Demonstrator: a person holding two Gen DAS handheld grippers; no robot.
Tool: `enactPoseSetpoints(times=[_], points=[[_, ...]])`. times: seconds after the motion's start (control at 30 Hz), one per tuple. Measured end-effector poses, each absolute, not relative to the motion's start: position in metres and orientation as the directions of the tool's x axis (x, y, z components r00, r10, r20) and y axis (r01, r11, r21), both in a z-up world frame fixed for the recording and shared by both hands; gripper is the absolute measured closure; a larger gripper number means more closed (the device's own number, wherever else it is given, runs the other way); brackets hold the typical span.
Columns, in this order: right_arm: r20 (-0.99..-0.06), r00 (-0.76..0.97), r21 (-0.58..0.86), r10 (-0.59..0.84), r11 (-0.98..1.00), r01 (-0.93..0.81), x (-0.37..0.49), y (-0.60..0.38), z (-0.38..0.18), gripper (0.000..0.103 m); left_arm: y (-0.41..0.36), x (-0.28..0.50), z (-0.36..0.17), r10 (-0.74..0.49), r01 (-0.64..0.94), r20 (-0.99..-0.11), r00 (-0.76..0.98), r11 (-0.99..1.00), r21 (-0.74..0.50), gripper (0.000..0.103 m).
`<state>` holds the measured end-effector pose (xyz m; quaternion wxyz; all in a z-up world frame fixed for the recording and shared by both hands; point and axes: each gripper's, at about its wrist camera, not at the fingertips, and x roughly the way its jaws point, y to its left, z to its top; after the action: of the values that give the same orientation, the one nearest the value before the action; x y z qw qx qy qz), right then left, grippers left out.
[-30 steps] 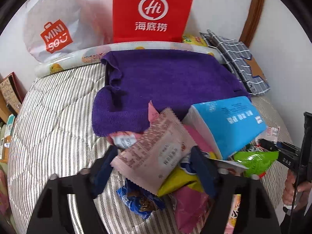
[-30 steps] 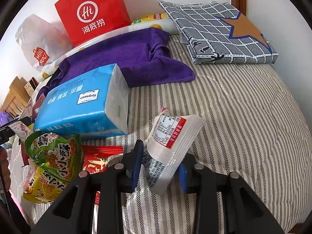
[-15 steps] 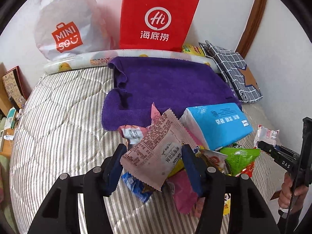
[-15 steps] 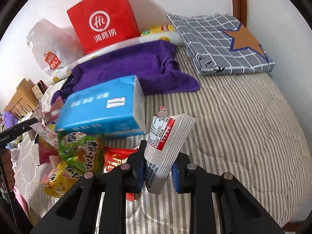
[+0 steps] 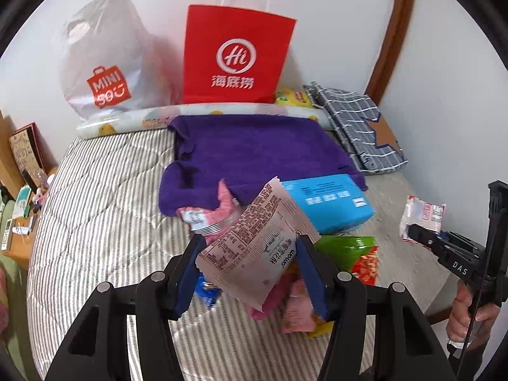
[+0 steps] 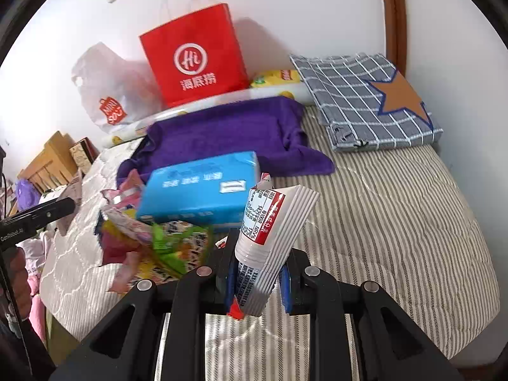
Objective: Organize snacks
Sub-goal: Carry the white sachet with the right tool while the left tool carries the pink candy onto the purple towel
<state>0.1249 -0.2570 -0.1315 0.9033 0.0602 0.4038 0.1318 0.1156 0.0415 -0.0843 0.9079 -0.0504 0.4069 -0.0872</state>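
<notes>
In the left wrist view, the left gripper [image 5: 250, 273] is clamped on a pale pink snack packet [image 5: 254, 247], blue pads pressing on both its side edges; the packet hangs tilted, lifted clear of the striped bed cover [image 5: 95, 222]. Just under and behind it lies the snack pile: a pink packet [image 5: 206, 219], a dark blue wrapper [image 5: 206, 290] peeking out low left, a green bag [image 5: 343, 246] and a red bag [image 5: 368, 262] to the right. A blue tissue pack [image 5: 327, 203] sits just behind the pile, its far side against a purple towel [image 5: 254, 152]. Far off against the wall stand a red paper bag [image 5: 235, 57] and a white plastic bag [image 5: 104, 63]; a folded grey checked cloth [image 5: 358, 130] lies far right. At the right edge the right gripper [image 5: 422, 235] shows, raised, with a white packet [image 5: 422, 217] in its tip.

In the right wrist view, the right gripper [image 6: 257, 273] is shut tight on the white packet [image 6: 273, 231] with a red label, held upright and leaning right above the bed cover [image 6: 397, 222]. The tissue pack [image 6: 200, 190] lies just left behind it, blocking part of the pile; the green bag [image 6: 177, 244] sits near left. The towel [image 6: 228, 130], red paper bag [image 6: 193, 57] and checked cloth [image 6: 365, 101] lie farther back. The left gripper's black arm [image 6: 38, 216] enters at the left edge; its tip cannot be made out there.
</notes>
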Motion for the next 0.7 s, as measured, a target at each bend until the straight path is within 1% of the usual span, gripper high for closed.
enactPoseSetpoints(times=[0.23, 0.5, 0.7], points=[[-0.686, 0.669, 0.207, 0.287, 0.958, -0.199, 0.12, -0.251, -0.108, 0.081, 0.018, 0.115, -0.064, -0.242, 0.167, -0.71, 0.661, 0.97, -0.175, 0.047], [-0.66, 0.701, 0.19, 0.27, 0.963, -0.192, 0.129, -0.249, -0.081, 0.08, -0.003, 0.133, -0.047, -0.284, 0.201, -0.699, 0.656, 0.959, -0.201, 0.047], [-0.634, 0.724, 0.189, 0.274, 0.962, -0.199, 0.145, -0.247, -0.062, 0.08, -0.009, 0.149, -0.03, -0.277, 0.211, -0.686, 0.673, 0.961, -0.182, 0.047]])
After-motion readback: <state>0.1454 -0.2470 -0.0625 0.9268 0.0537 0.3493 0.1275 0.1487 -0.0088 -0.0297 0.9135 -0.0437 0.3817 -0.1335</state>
